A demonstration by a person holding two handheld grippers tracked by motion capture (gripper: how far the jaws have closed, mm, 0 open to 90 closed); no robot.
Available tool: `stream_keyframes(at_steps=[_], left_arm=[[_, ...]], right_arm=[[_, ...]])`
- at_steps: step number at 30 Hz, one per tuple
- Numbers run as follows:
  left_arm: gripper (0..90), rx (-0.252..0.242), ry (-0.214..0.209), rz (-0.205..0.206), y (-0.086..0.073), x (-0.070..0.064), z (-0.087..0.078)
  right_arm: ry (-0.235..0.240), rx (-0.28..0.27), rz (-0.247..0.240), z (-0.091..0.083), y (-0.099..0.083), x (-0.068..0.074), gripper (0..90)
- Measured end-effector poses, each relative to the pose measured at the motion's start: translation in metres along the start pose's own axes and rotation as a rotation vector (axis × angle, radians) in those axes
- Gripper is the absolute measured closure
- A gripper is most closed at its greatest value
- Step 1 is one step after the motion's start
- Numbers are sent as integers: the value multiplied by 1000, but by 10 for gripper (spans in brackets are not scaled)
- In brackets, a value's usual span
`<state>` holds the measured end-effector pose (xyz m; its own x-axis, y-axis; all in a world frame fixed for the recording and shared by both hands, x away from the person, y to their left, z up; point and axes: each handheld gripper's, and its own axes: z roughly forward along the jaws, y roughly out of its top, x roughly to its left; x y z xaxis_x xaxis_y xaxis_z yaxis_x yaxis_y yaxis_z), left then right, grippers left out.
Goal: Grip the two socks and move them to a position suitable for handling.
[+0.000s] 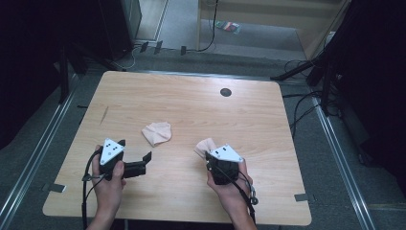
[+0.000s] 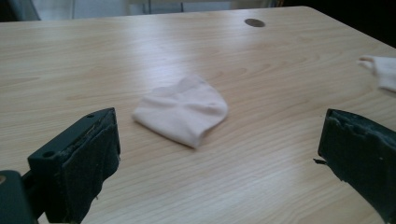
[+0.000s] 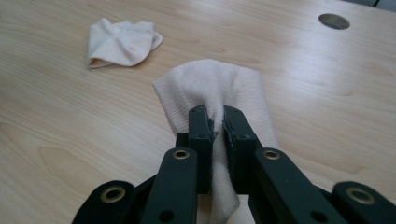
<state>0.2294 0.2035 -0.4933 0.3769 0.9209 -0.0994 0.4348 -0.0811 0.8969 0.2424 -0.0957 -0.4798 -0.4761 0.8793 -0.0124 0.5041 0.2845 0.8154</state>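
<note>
Two pale pink socks lie on a light wooden table [image 1: 191, 110]. One folded sock [image 1: 157, 132] [image 2: 182, 111] [image 3: 122, 42] rests near the middle, ahead of my left gripper [image 1: 136, 160] [image 2: 219, 158], whose jaws stand wide open with nothing between them. My right gripper [image 1: 210, 158] [image 3: 217, 126] is shut on the near end of the second sock [image 1: 205, 146] [image 3: 215, 88], which spreads out forward from the jaws on the tabletop. That second sock also shows at the right edge of the left gripper view [image 2: 380, 70].
A round dark cable hole [image 1: 225, 92] [image 2: 254, 22] [image 3: 334, 21] sits near the table's far edge. Cables and dark stands [image 1: 306, 72] lie on the floor around the table.
</note>
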Motion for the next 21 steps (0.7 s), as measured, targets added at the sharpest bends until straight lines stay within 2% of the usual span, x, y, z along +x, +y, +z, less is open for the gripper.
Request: stream_keyframes(at_steps=[3, 4, 5, 7, 10, 12, 15, 21], left_arm=[[0, 2, -50, -3, -6, -7, 4], [0, 2, -50, -3, -6, -7, 4], [0, 2, -73, -3, -11, -8, 6], [0, 17, -84, 12, -22, -8, 7], [0, 34, -101, -24, -36, -4, 8], [0, 42, -117, -34, -37, -4, 10], [0, 32, -144, -2, -35, -9, 9], [0, 31, -167, 12, -35, -16, 9]], right_arm=[[19, 5, 4, -1, -6, 6, 844], [19, 5, 4, -1, -6, 6, 844], [28, 8, 8, -1, -8, 9, 844], [37, 20, 1, -1, -15, 15, 844], [62, 38, 0, 2, -23, 24, 844], [88, 61, 0, 6, -27, 30, 843], [98, 77, -29, 11, -33, 43, 842], [111, 75, -34, 16, -35, 52, 842]])
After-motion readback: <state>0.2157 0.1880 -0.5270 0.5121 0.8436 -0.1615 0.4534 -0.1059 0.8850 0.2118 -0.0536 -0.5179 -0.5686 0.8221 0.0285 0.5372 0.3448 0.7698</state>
